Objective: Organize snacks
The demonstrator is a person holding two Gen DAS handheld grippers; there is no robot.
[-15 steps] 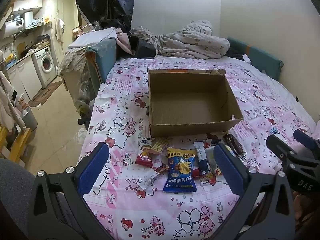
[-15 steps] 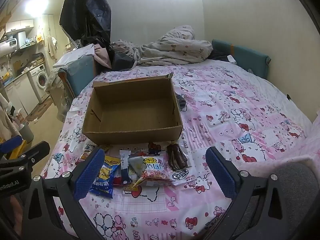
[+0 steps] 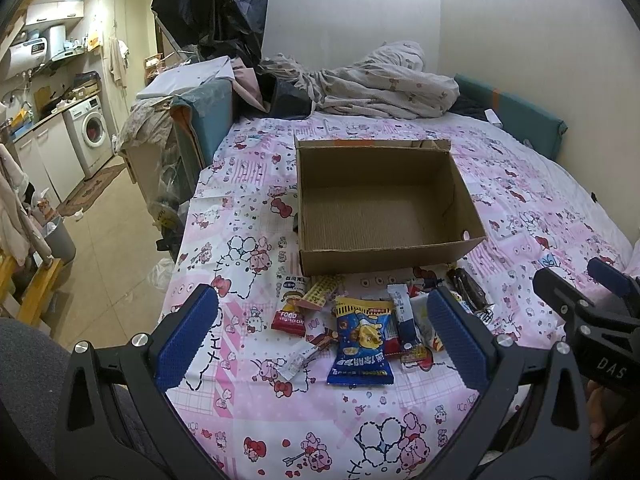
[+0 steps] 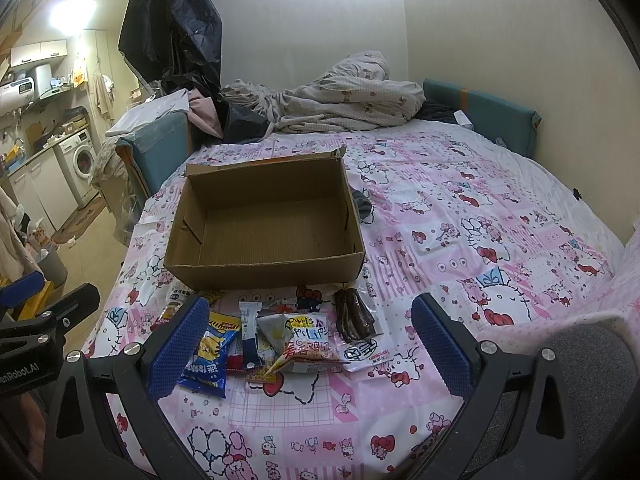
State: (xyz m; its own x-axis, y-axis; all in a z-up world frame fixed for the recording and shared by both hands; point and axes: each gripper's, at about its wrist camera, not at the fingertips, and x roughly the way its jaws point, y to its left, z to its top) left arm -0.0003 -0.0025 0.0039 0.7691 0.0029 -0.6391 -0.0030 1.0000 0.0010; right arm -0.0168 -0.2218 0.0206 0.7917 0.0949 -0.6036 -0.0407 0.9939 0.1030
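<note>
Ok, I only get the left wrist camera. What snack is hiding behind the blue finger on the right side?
Observer: The right wrist camera shows it whole. It is a grey-white packet with colourful letters and a red and yellow end.
Operator: Is anything next to the box that I can't see?
Observer: Yes. A dark grey cloth lies close beside the right wall of the cardboard box.
Operator: And is the other grabber holding something?
Observer: No. The right gripper is open and empty.
</note>
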